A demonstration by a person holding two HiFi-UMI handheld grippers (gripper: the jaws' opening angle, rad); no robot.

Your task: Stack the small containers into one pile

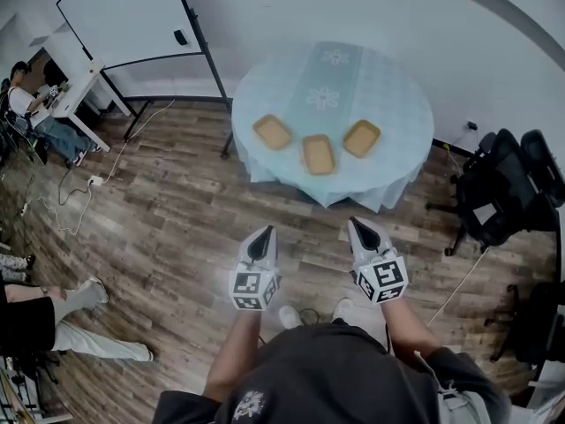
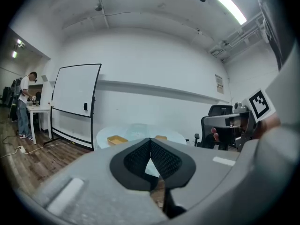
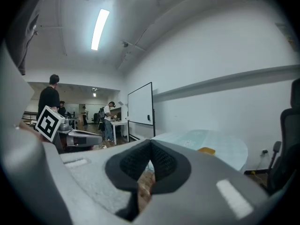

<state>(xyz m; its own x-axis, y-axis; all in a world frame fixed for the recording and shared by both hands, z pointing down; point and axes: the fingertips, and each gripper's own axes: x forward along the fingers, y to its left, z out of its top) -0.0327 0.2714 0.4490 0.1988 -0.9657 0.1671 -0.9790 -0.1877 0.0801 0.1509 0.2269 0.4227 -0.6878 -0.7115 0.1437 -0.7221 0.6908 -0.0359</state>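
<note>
Below the middle of the head view, slightly to the left, the left tool hangs over the wooden floor. Its two pads are pressed together and nothing is between them. Higher in the frame, on the round tabletop, three small containers lie in a shallow arc near the front edge: the left container, the middle container and the right container. They lie apart, open side up, and none is stacked yet. At the lower right of centre, the right tool is also clenched and empty. Both tools are well apart from the tabletop.

I judge that the step in hand is the approach. To do it well, open one tool before it arrives. Come low to an outer container and take it by one wall, with one pad inside and one outside. The middle container seems a good base, because both neighbours are near it. Keep the lifted container level and lower it straight, so that it nests and does not push the base away.
</note>
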